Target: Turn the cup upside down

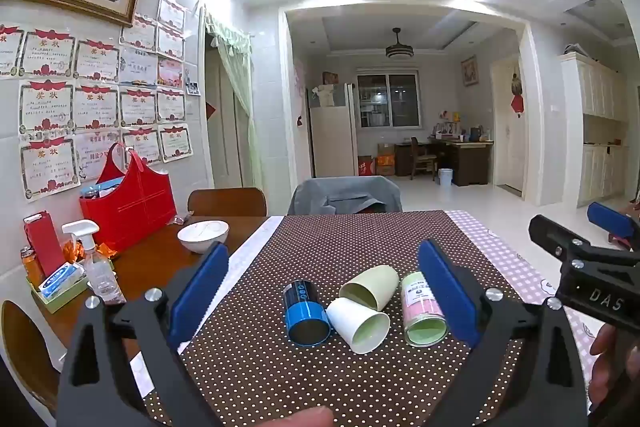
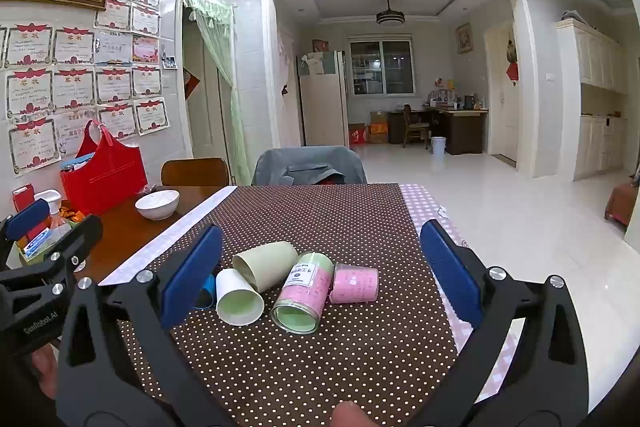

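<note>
Cups lie in a loose cluster on the brown, white-dotted cloth that covers the worktop, and every one of them is on its side, so by my reading none has been flipped yet. In the left wrist view, from left to right, there is a dark cylindrical cup with a blue band, a white paper cup with a pale green inside, a pale green plastic cup lying just behind it and touching it, and a pink-and-green labelled cup. The right wrist view adds a small pink cup just beside the labelled one, on its far right. All the mouths that show face roughly toward the cameras. The left tool hangs above the near edge of the cluster with its blue pads spread wide, holding nothing; the dark, white and pale green cups show in the gap between its pads. The right tool is likewise spread and empty, with the white, pale green, labelled and pink cups in its gap. Neither tool touches a cup. What is left, as I judge it, is the whole job: closing on one cup, lifting it, turning it mouth-down and setting it on the cloth. Which cup is meant I cannot tell.
</note>
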